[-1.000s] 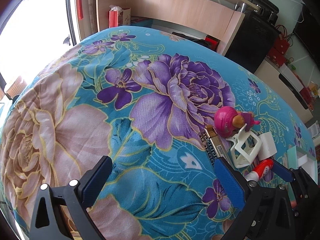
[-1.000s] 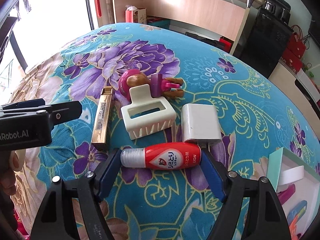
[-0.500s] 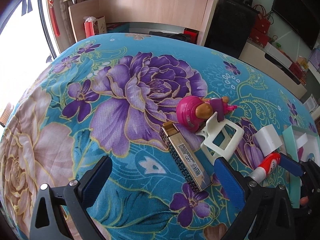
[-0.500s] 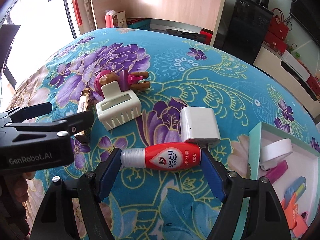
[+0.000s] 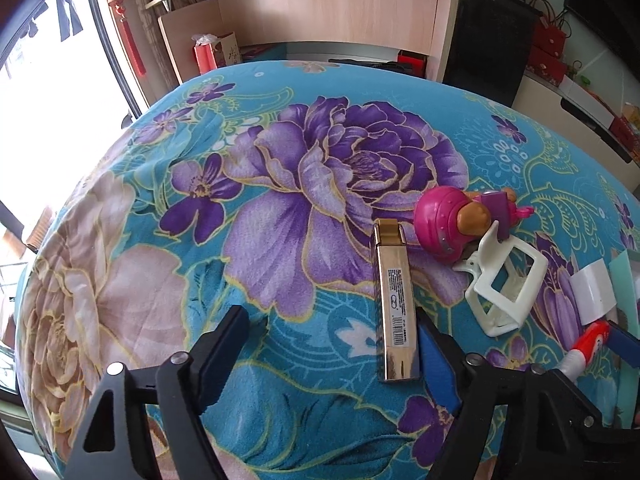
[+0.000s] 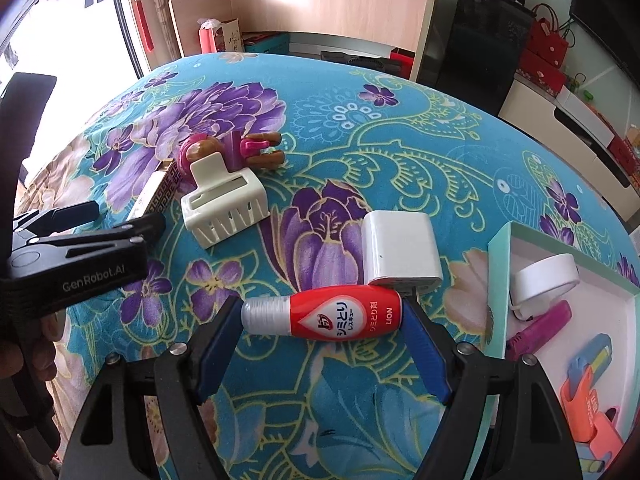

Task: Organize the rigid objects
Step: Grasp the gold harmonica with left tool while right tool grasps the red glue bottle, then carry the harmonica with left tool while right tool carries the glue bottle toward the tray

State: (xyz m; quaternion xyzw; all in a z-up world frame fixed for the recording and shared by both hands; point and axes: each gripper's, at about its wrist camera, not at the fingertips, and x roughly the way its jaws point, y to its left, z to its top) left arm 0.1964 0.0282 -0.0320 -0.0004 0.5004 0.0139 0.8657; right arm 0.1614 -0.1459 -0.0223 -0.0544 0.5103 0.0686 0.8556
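L gripper (image 5: pixel 332 344) is seen w/ jaws closing; gold box (image 5: pixel 394 300) is framed between them, its near end just beside the R-side pad, far pad not touching, so nothing is grasped yet. Box lies flat on the floral cloth (image 5: pixel 200 240). Pink doll (image 5: pixel 456 224) is seen just past the box, white claw clip (image 5: pixel 504 284) beside it, leaning on the doll. White adapter (image 6: pixel 400 248) is found further right, touching the red bottle (image 6: pixel 332 316). R gripper (image 6: pixel 324 328) is clenched on the red bottle, held endwise between both pads. Teal tray (image 6: pixel 498 280) sits at far right w/ tape roll (image 6: pixel 546 280), pink and orange items inside.
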